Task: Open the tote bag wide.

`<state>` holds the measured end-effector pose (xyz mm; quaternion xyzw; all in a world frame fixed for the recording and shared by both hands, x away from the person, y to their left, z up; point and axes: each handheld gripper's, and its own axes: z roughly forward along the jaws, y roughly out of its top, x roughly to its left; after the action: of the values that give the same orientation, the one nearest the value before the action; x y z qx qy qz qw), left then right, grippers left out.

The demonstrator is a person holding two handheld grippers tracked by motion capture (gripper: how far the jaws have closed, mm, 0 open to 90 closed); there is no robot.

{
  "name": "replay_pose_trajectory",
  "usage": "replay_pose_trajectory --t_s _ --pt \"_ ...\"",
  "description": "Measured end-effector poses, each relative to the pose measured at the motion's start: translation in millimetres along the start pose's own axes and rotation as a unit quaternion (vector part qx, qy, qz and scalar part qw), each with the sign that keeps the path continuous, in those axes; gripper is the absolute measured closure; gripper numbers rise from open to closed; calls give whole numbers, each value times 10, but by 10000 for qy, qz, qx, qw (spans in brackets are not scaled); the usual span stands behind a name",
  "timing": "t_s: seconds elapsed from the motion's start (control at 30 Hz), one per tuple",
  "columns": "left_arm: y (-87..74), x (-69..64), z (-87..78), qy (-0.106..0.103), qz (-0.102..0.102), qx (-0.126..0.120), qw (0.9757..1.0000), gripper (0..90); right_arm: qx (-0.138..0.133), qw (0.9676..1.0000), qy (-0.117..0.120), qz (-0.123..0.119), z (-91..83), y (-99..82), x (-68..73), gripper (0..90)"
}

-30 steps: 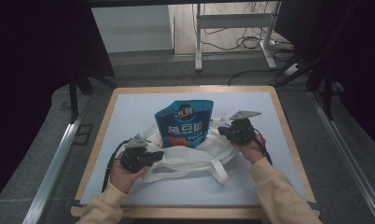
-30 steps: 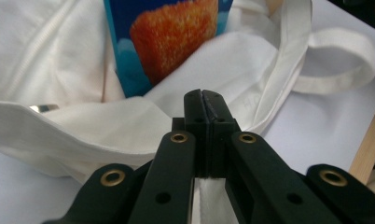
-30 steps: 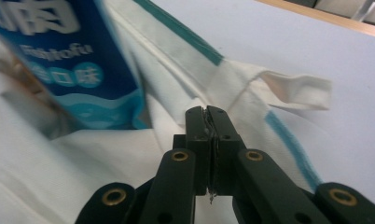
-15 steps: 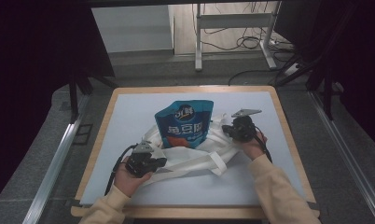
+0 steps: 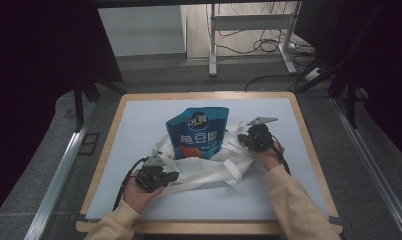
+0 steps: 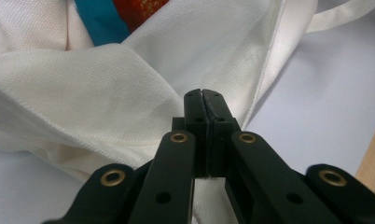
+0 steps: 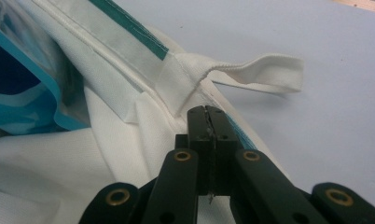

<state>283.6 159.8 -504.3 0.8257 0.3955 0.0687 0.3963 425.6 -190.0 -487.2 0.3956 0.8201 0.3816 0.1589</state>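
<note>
**Both grippers clamped on white tote bag; blue pouch half inside**

Position. In the high view a white fabric tote bag [image 5: 199, 167] lies crumpled at the centre of the pale blue table mat [image 5: 139, 125]. A blue stand-up pouch [image 5: 198, 131] with white lettering stands in the bag's mouth, its upper part clear of the cloth and its lower part wrapped by it. One strap loop [image 5: 233, 171] lies at lower centre of the frame.

Tools. The left gripper [image 5: 156, 172] sits at the lower left of the bag. In the left gripper view its jaws are pressed together with the bag's cloth [image 6: 106, 93] bunched against and around them, so it appears clenched on the bag's edge. The right gripper [image 5: 254, 137] sits at the bag's right side. In the right gripper view its jaws are likewise closed tight on the bag's hem, just below where a strap [image 7: 251, 74] is stitched on beside a teal trim strip [image 7: 129, 28].

Handling assessment. The bag is thin woven cloth: light, limp, prone to fold and sag, with no risk of breakage. It will hold no shape unless kept taut between two grips. The hem and the stitched strap roots are the firmest points to grasp; loose panel cloth may slip out. The pouch looks like glossy film, light, semi-stiff and slippery; it may tip or slide if the opening is pulled unevenly.
</note>
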Motion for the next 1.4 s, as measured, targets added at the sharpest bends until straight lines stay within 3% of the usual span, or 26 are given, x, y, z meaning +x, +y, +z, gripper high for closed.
replay_pose_trajectory --t_s 0.13,0.37,0.57,0.7,0.8,0.93,1.07,1.27,1.4 --pt "57 -19 -93 -11 71 -293 9995 898 -340 9990 219 189 -132 21 24 886" --pt "148 40 -243 32 17 -633 9980 891 -775 9962 386 -80 -461 102 118 885" --pt "155 105 -381 187 -80 -946 9953 878 -918 9944 512 -62 -615 21 76 868" --pt "98 148 -528 407 -160 -1288 9907 808 -1047 9925 613 -129 -764 -57 76 779" --pt "20 216 -634 505 -279 -1423 9881 741 -1139 9917 575 -180 -894 -142 99 640" --pt "-84 298 -678 817 -343 -1396 9862 586 -1258 9908 446 -210 -1054 -284 124 505" --pt "-174 367 -629 1091 -451 -1237 9853 443 -1342 9901 366 -174 -1150 -474 13 463" --pt "-271 531 -550 1314 -649 -1025 9839 358 -1277 9915 195 172 -1176 -735 -234 434" --pt "-341 634 -461 1453 -730 -804 9834 348 -1067 9938 82 296 -1067 -899 -319 426"
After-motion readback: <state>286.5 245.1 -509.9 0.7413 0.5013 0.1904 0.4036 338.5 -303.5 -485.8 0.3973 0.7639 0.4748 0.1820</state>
